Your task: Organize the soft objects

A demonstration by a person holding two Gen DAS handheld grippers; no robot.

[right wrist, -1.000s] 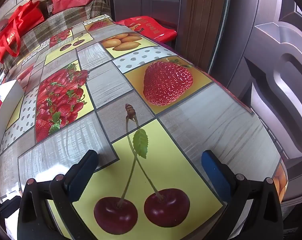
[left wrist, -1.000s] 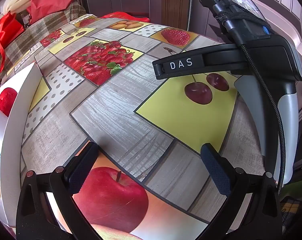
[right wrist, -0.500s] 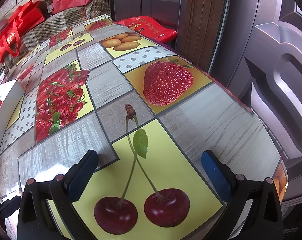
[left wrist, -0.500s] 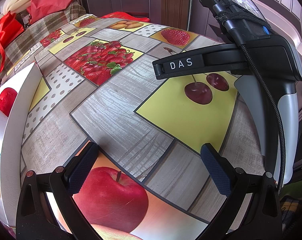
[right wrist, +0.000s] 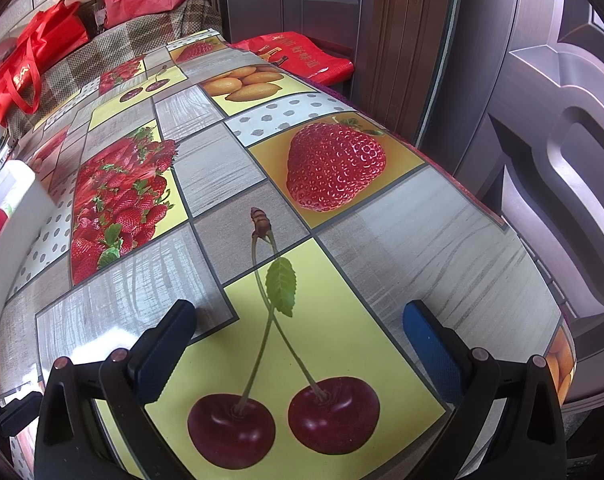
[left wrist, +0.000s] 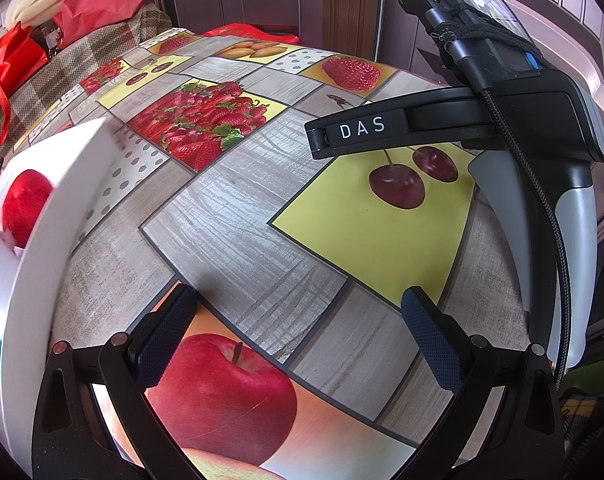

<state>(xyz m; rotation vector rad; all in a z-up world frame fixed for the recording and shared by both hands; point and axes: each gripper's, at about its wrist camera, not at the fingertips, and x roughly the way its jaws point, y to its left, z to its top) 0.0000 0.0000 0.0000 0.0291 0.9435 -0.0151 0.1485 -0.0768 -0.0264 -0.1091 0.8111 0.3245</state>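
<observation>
Nothing has shifted since the earlier frames: both views match them. At the bottom of the left wrist view, your left gripper [left wrist: 298, 336] hangs with its jaws wide apart and empty above the fruit-print surface [left wrist: 238, 240]. Your right gripper [right wrist: 300, 340], jaws equally spread and holding nothing, hovers over the printed cherries at the bottom of its own view. Farther off, at the left edge of the left view, a red soft object [left wrist: 24, 204] sits inside the white box [left wrist: 34, 240].
</observation>
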